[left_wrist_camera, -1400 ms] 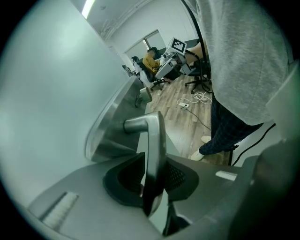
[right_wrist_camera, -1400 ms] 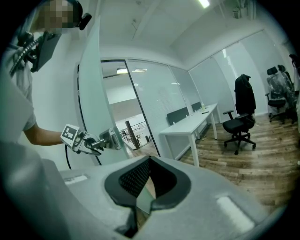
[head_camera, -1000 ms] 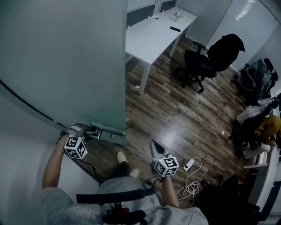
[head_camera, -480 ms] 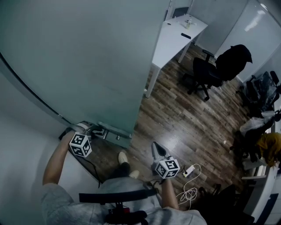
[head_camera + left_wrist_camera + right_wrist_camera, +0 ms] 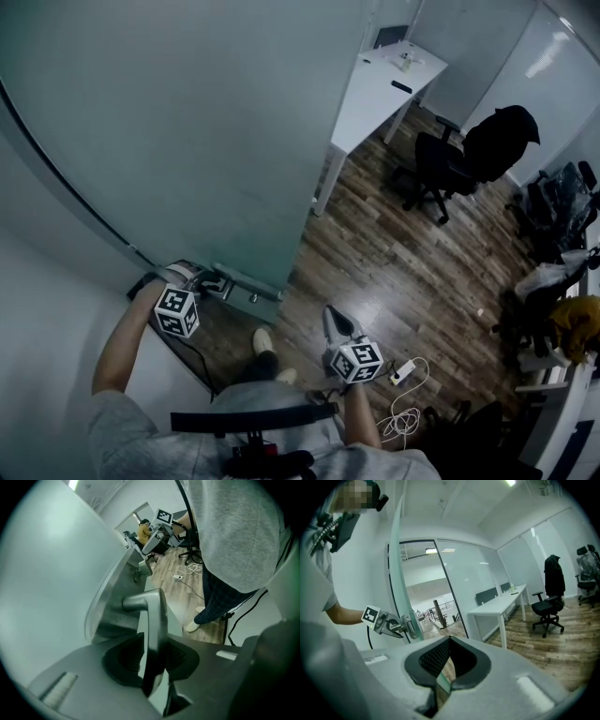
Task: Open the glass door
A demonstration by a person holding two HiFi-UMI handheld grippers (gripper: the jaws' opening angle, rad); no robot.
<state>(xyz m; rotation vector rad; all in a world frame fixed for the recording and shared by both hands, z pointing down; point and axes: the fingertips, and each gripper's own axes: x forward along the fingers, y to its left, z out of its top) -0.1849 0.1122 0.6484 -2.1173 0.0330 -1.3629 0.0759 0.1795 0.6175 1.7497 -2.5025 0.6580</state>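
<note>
The left gripper (image 5: 152,657) has its jaws pinching the metal handle (image 5: 153,617), mounted near the free edge of the glass door (image 5: 187,122). The right gripper (image 5: 446,662) is clear of the door, jaws pressed together on nothing.

Glass door (image 5: 187,122), left claw (image 5: 201,280) at handle (image 5: 246,282)

Dark wood-plank floor (image 5: 394,253). Long white desk (image 5: 375,98) against frosted glass partition (image 5: 520,559); small items on top (too small to name). Black swivel chair (image 5: 439,169) beside desk, dark jacket (image 5: 502,129) over its back. More chairs (image 5: 562,192) crowded at far side. White power strip (image 5: 404,373) with coiled cable on floor. Ceiling light (image 5: 509,483) on. Plain white wall (image 5: 47,319) at near side.
</note>
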